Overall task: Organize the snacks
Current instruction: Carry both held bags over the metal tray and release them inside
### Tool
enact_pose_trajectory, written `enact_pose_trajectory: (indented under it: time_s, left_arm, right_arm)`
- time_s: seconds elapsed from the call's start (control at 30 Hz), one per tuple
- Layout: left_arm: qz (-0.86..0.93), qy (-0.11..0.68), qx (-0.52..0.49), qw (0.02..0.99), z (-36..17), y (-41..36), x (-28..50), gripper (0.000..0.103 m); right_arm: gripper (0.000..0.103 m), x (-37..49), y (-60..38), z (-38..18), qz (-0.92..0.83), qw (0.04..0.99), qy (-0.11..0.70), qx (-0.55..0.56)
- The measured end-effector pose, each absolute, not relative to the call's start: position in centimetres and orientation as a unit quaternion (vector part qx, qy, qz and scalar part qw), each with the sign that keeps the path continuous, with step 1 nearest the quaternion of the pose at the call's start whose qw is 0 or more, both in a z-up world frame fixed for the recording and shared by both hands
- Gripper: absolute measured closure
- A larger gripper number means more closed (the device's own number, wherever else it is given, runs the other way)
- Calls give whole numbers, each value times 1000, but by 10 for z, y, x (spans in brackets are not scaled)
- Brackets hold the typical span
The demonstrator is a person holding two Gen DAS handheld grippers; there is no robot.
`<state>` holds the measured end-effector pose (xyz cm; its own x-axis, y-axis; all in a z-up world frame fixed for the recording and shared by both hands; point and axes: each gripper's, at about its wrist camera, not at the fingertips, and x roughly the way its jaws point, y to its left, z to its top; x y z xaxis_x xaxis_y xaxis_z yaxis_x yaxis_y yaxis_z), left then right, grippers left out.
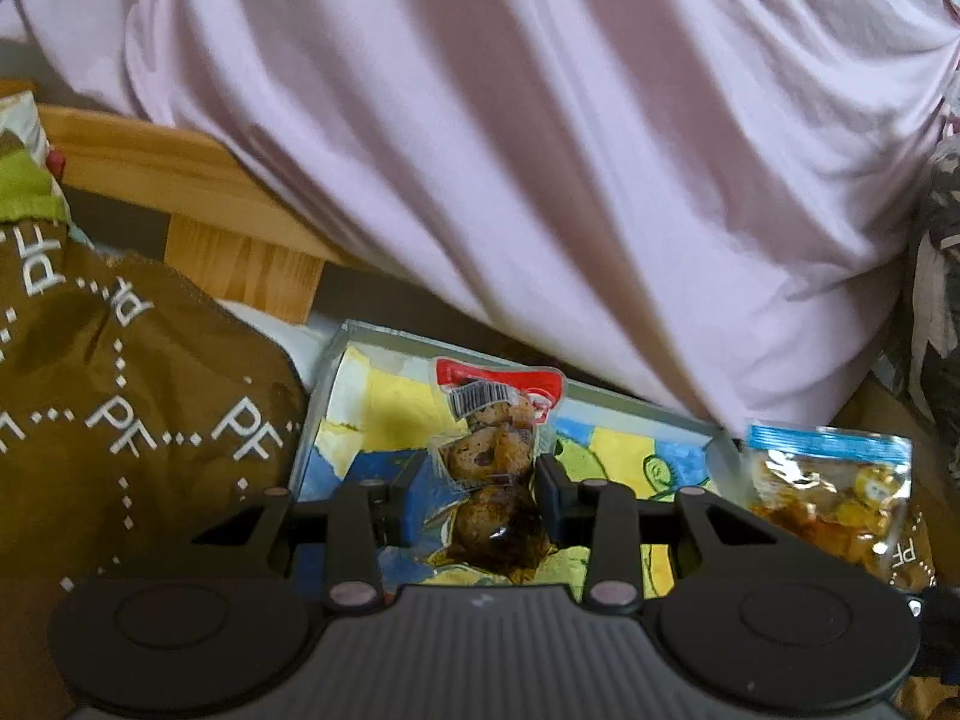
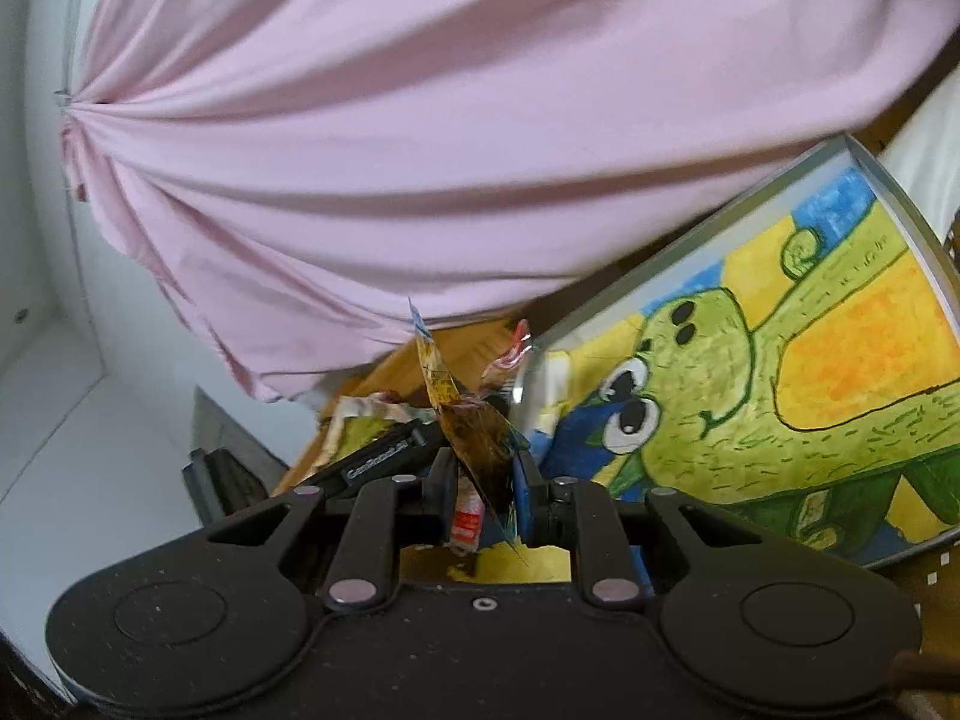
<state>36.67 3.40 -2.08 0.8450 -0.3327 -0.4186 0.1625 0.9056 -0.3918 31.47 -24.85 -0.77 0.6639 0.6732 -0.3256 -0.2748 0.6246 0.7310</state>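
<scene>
In my left wrist view, the shallow tray (image 1: 336, 372) with a cartoon green creature painted on its floor lies in the lower middle of the frame. My left gripper (image 1: 480, 480) has its fingers (image 1: 555, 480) clenched on a clear snack packet with a red top (image 1: 492, 438), full of brown lumpy pieces, and holds it above the tray floor. At the lower right of that frame a second packet, blue-topped with yellow wrapped sweets (image 1: 831, 492), sits just outside the tray's right rim; I cannot tell from here what carries it. In the right wrist view my right gripper (image 2: 483, 480) grasps that same yellow packet edge-on (image 2: 474, 438), its fingers (image 2: 523, 480) pressed on the crinkled film, with the tray rim (image 2: 690, 240) tilted across the right half of the frame. A brown cloth printed with white "PF" letters (image 1: 120, 420) covers the left of the left view. Behind it stands a pale wooden frame (image 1: 180, 180). A large pink draped fabric (image 2: 420, 150) fills the top of both views, and a white wall (image 2: 36, 180) shows at far left.
</scene>
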Motion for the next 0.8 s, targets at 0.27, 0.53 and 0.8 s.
enact_pose_trajectory:
  time_s: [0.27, 0.53, 0.8]
  left_arm:
    - [-144, 254, -162, 942, -35, 34, 373, 63]
    - [-147, 280, -194, 929, -60, 47, 388, 62]
    - [-147, 286, -178, 930, -66, 43, 389, 62]
  right_arm:
    - [82, 332, -238, -28, 251, 852, 329, 319]
    - [82, 343, -232, -42, 234, 849, 348, 321]
    - [82, 345, -225, -47, 212, 862, 358, 289]
